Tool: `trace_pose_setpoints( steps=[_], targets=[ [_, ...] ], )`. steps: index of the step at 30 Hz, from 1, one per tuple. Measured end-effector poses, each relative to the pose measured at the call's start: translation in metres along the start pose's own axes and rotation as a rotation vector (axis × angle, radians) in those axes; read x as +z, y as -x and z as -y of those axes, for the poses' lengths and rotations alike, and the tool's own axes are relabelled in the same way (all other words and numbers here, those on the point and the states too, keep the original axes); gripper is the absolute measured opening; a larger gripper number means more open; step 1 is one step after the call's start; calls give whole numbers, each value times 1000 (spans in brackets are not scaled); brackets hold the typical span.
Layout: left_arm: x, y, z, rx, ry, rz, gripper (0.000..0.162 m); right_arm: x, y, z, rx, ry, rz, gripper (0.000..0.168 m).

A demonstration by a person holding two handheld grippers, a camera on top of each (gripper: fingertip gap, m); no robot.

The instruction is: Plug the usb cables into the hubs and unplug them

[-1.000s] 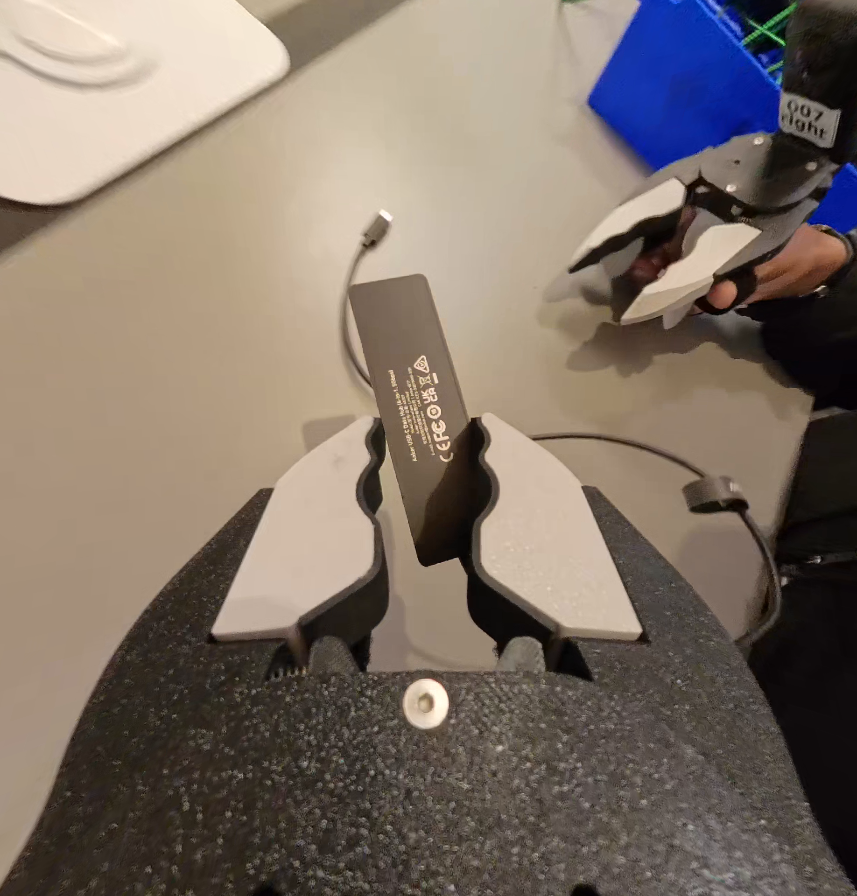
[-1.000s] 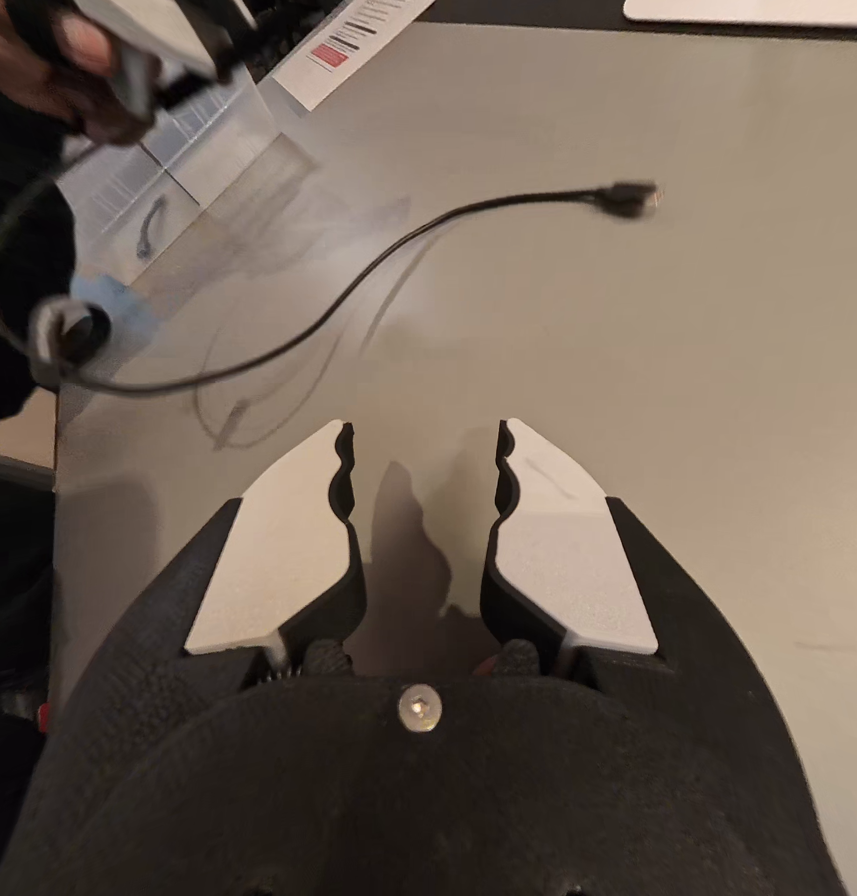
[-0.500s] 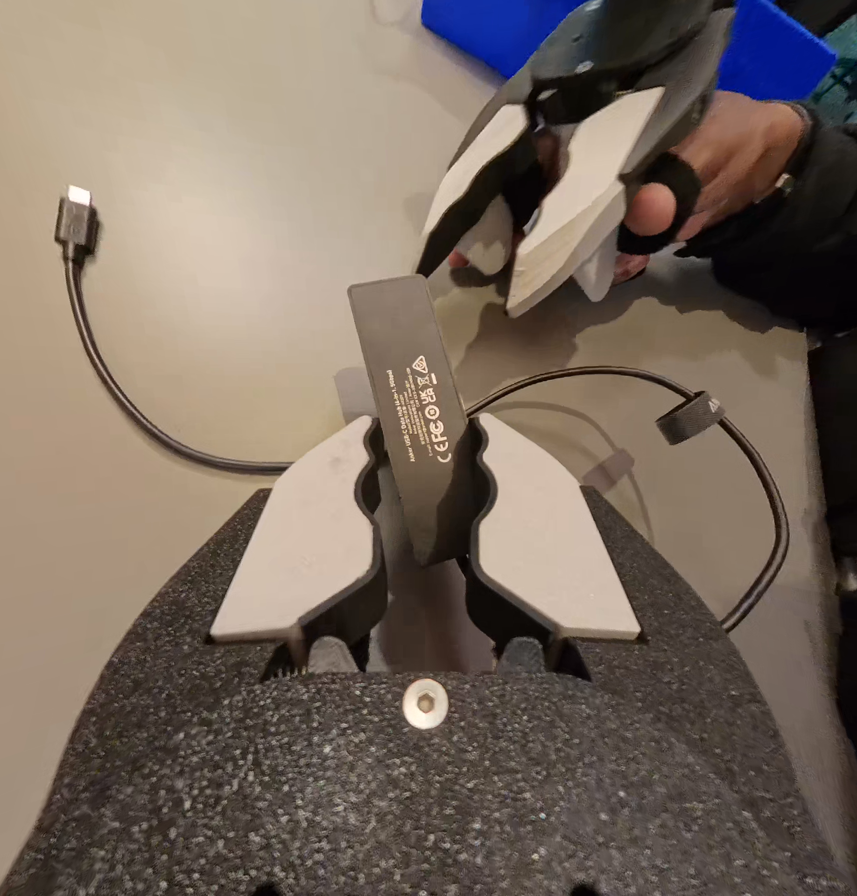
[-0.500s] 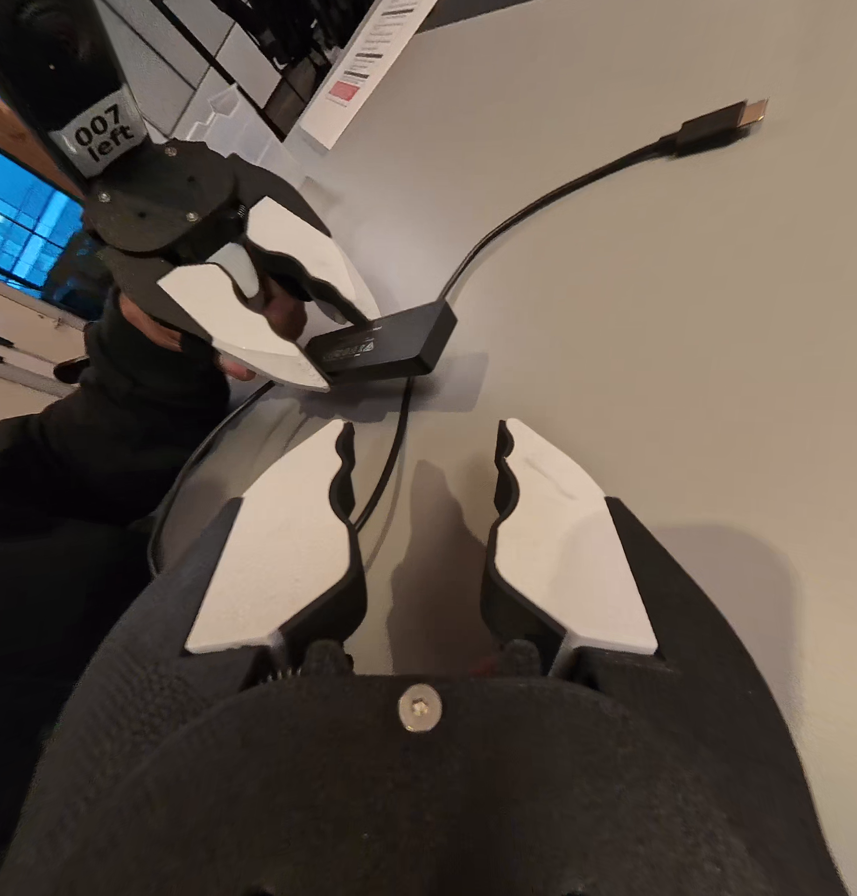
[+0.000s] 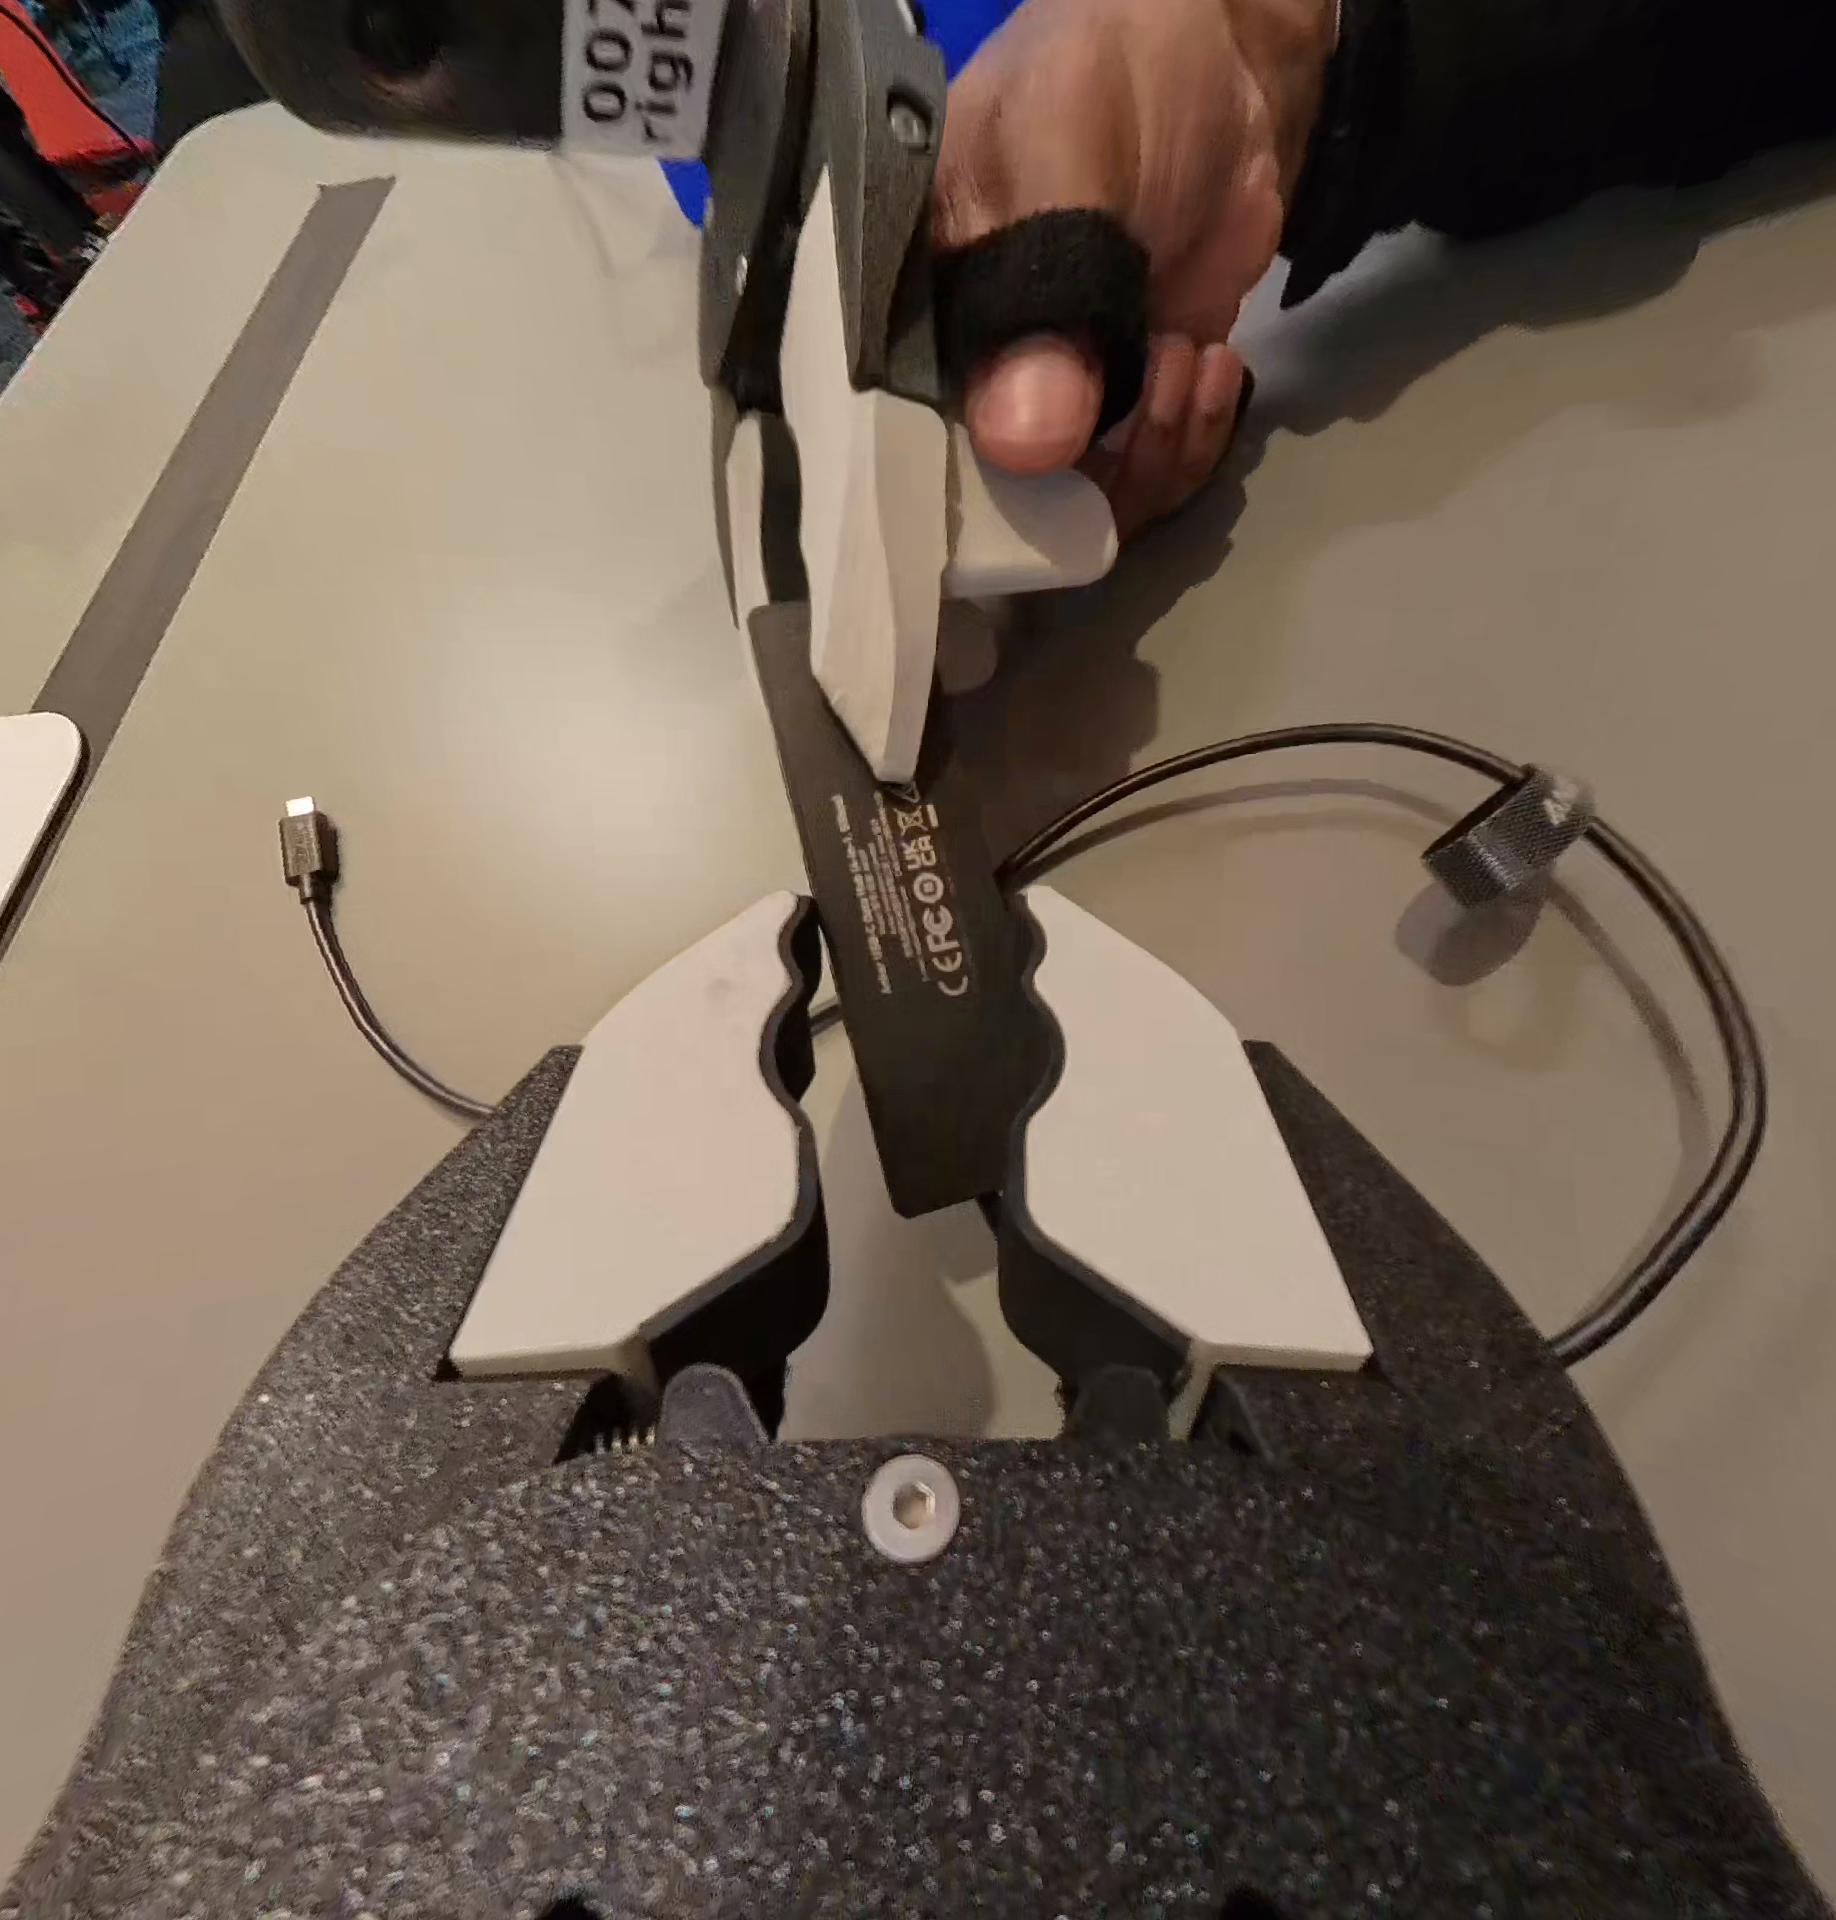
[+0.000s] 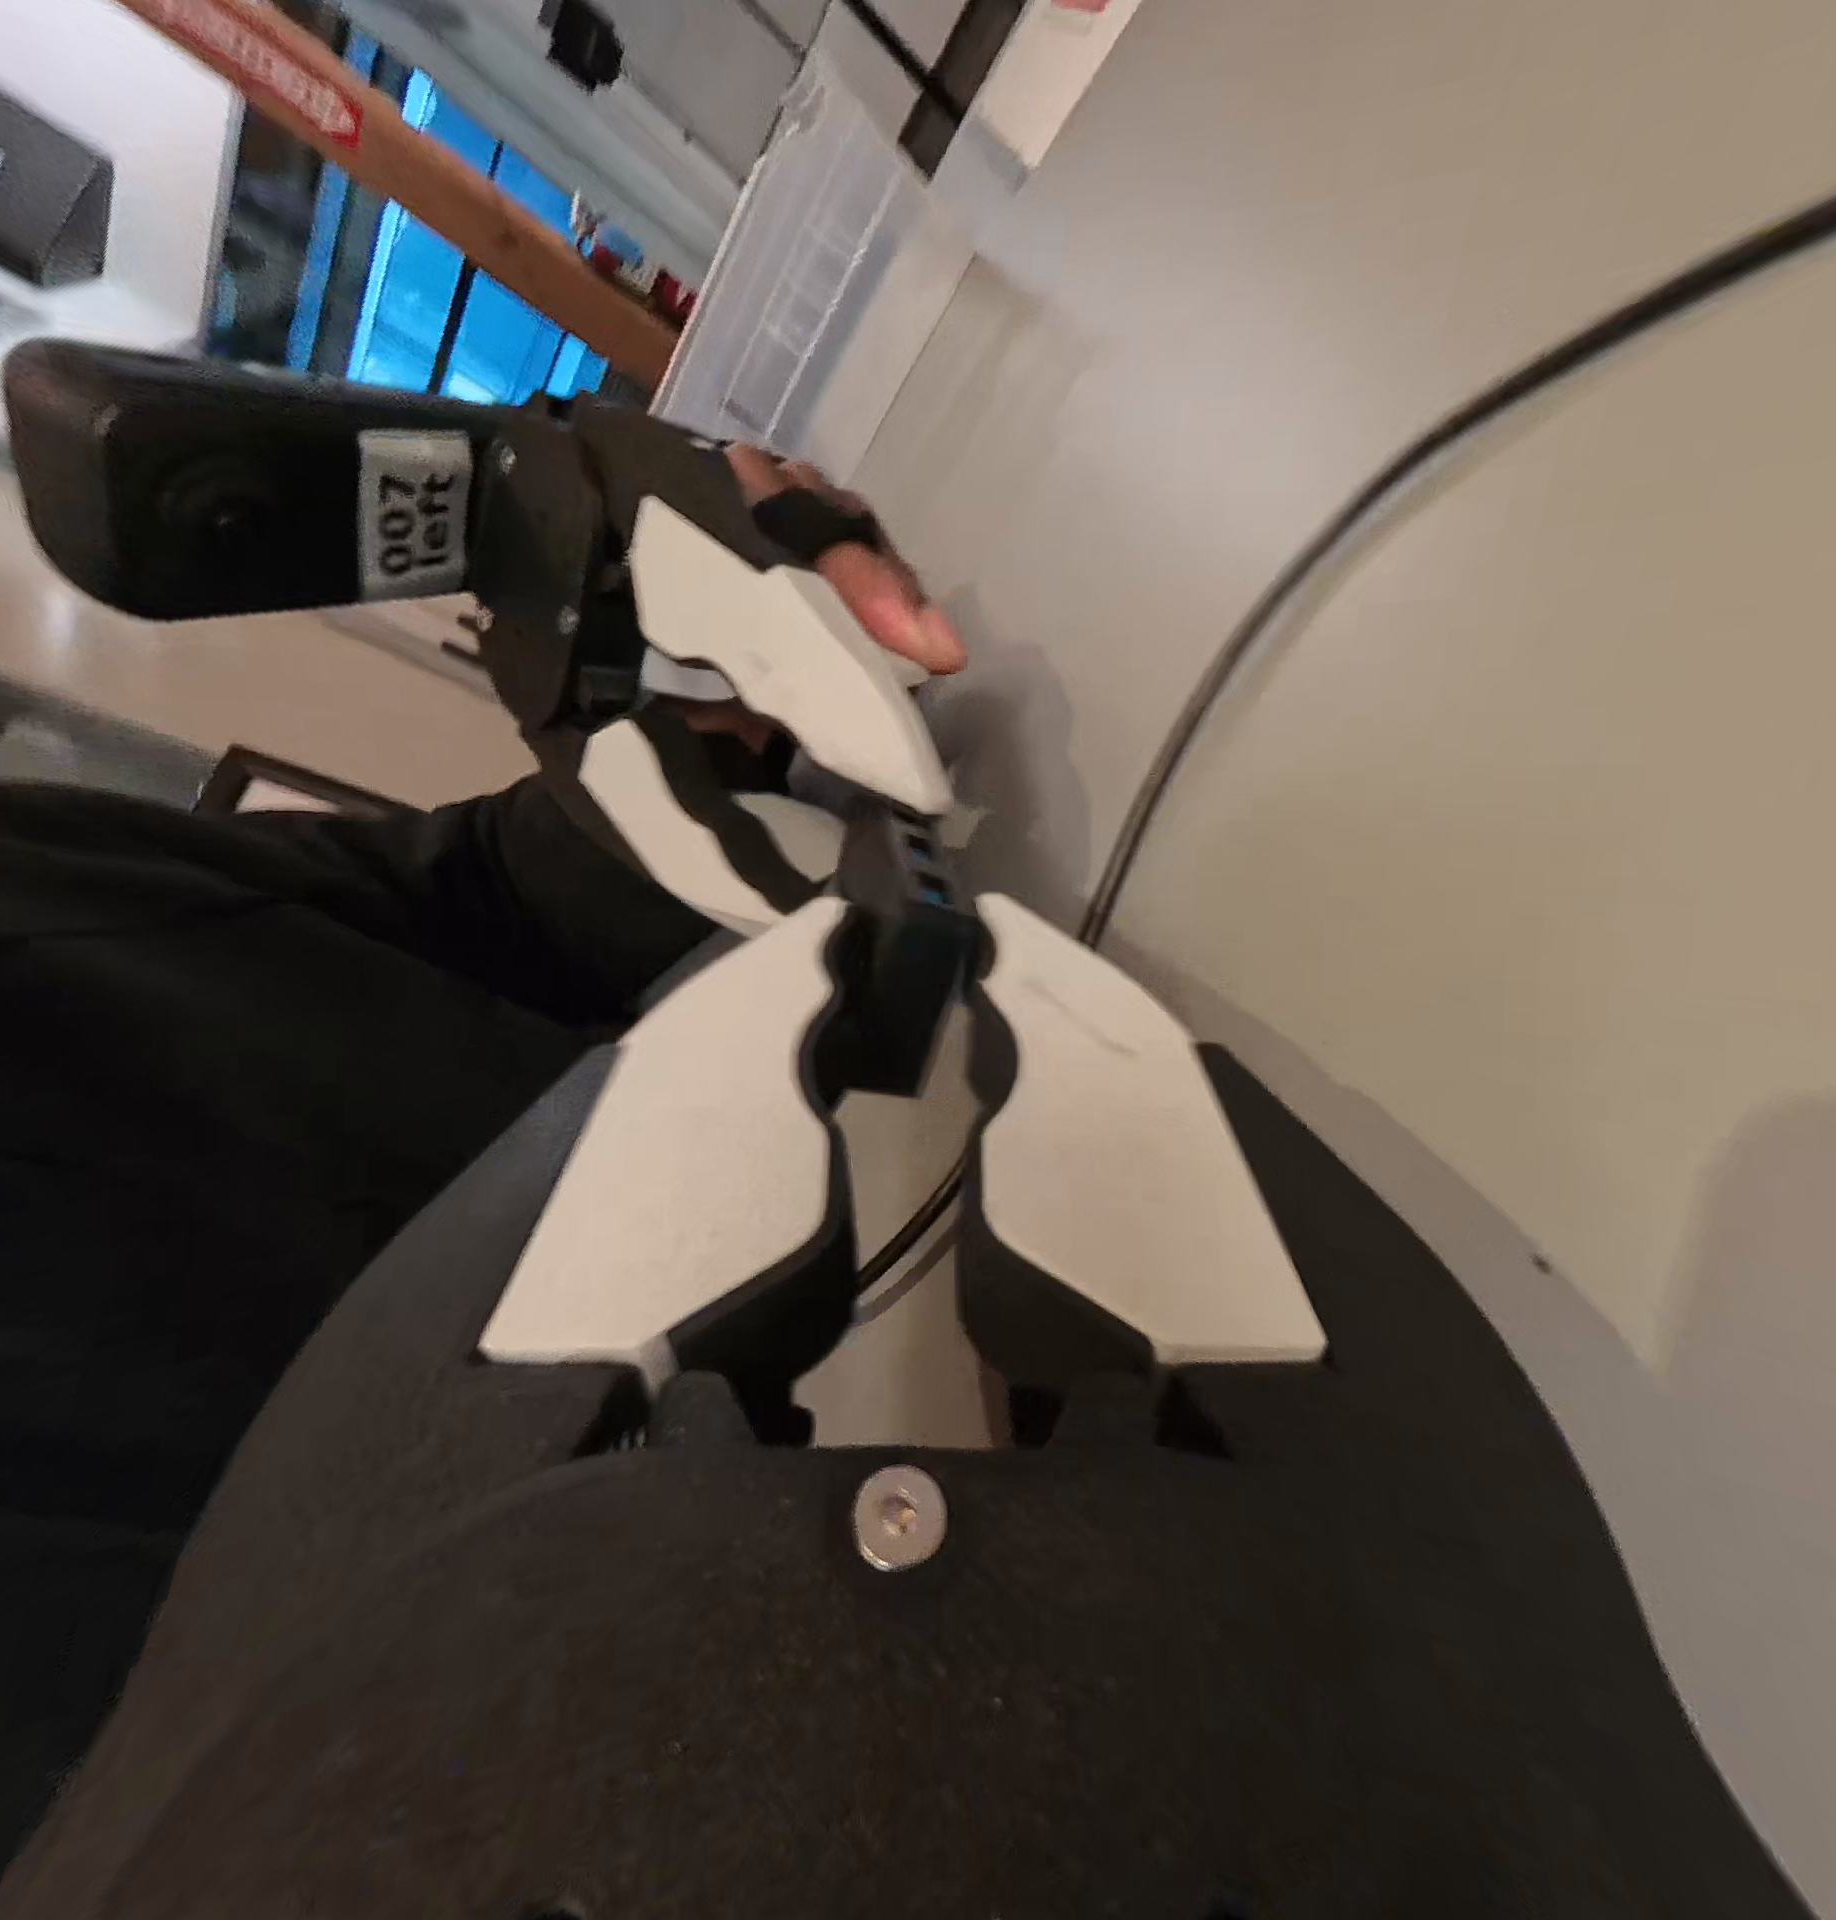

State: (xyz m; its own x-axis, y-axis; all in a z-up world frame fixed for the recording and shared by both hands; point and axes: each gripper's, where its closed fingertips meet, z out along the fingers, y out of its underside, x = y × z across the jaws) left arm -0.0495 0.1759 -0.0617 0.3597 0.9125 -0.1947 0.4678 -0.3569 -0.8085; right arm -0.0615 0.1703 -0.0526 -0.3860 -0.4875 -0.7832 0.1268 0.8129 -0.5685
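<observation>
Grey and matte, the broad desk (image 5: 478, 582) carries everything, with a dark strip running toward its far left corner and a pale flat pad (image 5: 5, 821) at its left edge. Above it, the left gripper (image 5: 919, 935) has its fingers narrowed onto the near half of a slim black rectangular USB hub (image 5: 924, 966), holding it tilted up off the desk. The right gripper (image 5: 841, 727) comes in from the far side, and in its own wrist view its fingers (image 6: 1080, 1049) are closed narrowly around the hub's other end, so both grip the same bar; a person's hand (image 5: 1111, 208) in a black finger strap works that tool. From the hub a thin black cable (image 5: 1714, 1039) loops over the desk toward the right edge, bound by a grey hook-and-loop strap (image 5: 1506, 842). Smaller still, a black USB plug (image 5: 306, 842) with a silver tip lies loose on the desk near the left edge, its lead curving back under the left gripper.

Judged from this, the task is at an early stage: the hub is picked up and being passed or steadied, while no plug sits in any port that can be seen. Plugging and unplugging both appear to remain.
</observation>
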Motion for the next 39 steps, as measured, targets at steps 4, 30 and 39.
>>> trace_pose_setpoints(
  steps=[4,30,39],
  targets=[
    [-7,2,-3,-67,-29,-28,36,5,-1,-2,-172,30,-69,10],
    [-9,-1,24,-333,-221,-153,11,-7,29,17,-414,-196,-32,37],
    [-11,-10,17,-421,-162,-246,15,1,35,5,-480,-132,-39,10]
  ],
)
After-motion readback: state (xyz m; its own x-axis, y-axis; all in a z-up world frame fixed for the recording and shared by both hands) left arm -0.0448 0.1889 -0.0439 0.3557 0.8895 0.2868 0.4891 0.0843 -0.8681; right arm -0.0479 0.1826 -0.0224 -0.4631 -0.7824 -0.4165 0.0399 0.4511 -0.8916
